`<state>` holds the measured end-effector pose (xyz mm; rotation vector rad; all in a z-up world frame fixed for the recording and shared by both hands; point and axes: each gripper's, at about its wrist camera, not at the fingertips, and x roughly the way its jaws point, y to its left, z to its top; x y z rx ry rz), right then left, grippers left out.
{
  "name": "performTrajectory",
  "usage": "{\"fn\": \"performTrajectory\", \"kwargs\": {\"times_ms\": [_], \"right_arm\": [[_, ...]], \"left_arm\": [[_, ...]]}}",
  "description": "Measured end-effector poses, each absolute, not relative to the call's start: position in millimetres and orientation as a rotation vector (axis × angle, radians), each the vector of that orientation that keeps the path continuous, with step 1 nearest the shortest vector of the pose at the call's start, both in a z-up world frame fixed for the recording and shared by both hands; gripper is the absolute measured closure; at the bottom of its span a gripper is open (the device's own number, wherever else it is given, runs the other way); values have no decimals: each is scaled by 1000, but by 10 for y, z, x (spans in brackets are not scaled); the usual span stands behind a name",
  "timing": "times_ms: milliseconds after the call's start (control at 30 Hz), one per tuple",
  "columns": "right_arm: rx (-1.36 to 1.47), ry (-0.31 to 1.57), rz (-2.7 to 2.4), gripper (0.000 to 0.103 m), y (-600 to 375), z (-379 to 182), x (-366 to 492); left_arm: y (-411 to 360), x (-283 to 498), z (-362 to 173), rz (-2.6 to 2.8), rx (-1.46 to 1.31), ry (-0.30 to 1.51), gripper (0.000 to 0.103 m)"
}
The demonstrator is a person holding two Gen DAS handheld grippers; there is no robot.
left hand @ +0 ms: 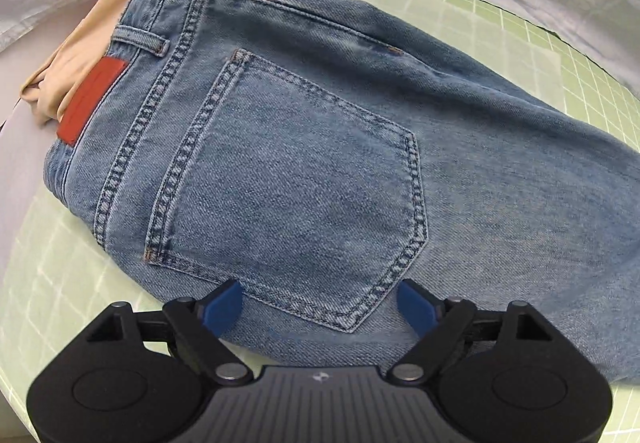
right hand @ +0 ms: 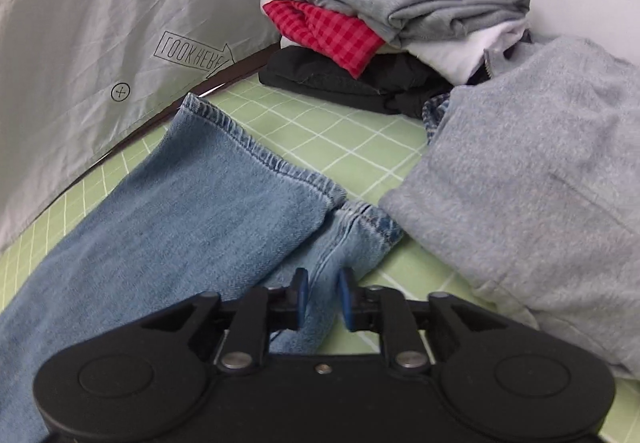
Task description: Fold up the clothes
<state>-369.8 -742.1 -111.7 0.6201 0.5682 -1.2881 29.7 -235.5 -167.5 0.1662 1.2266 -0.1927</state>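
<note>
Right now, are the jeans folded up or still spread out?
Spread out lengthwise: the jeans lie long on the green mat, leg hems unfolded, one leg lying over the other.

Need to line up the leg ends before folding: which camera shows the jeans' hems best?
The right wrist view. Both hems lie in plain sight on the green mat, one leg over the other, beyond the right gripper. The left wrist view shows only the jeans seat and back pocket, no hems.

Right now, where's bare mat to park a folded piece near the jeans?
Best patch: green mat between the jeans hem, the folded stack and the grey sweatshirt. Smaller strip left of the waistband in the left wrist view. Crowded: right side under the sweatshirt, and beside the beige garment by the waistband.
</note>
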Motion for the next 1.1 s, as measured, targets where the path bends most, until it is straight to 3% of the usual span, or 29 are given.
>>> {"fn": "performTrajectory", "kwargs": {"times_ms": [67,233,433,600,700,733,767,900,1100], "right_arm": [[642,498,-1261,29,-7338,-1059,-3708],[630,457,-1151,10,-7204,-1051,-3438],[689,507,-1184,10,-7284,-1294,-3137],[675,500,-1275,16,-7432,-1407,-3083],[665,483,-1318,26,-7567,-1434,-3125],[665,475,-1339,41,-7615,-1436,-3153],[672,468,-1351,63,-7663,-1431,-3182],[689,448,-1353,101,-7786,-1372,-3296],[579,338,-1346,102,-7648,-893,-3474]], "left_arm": [[-2335,298,-1694,-185,160,1225,10],[-2292,285,-1715,-180,165,1207,2],[-2259,266,-1714,-183,156,1188,0],[-2253,273,-1693,-184,154,1183,0],[-2251,270,-1679,-181,150,1175,0],[-2252,269,-1674,-179,149,1173,0],[-2254,270,-1668,-177,148,1172,0],[-2254,297,-1646,-180,149,1176,0],[-2235,369,-1614,-218,162,1187,0]]}}
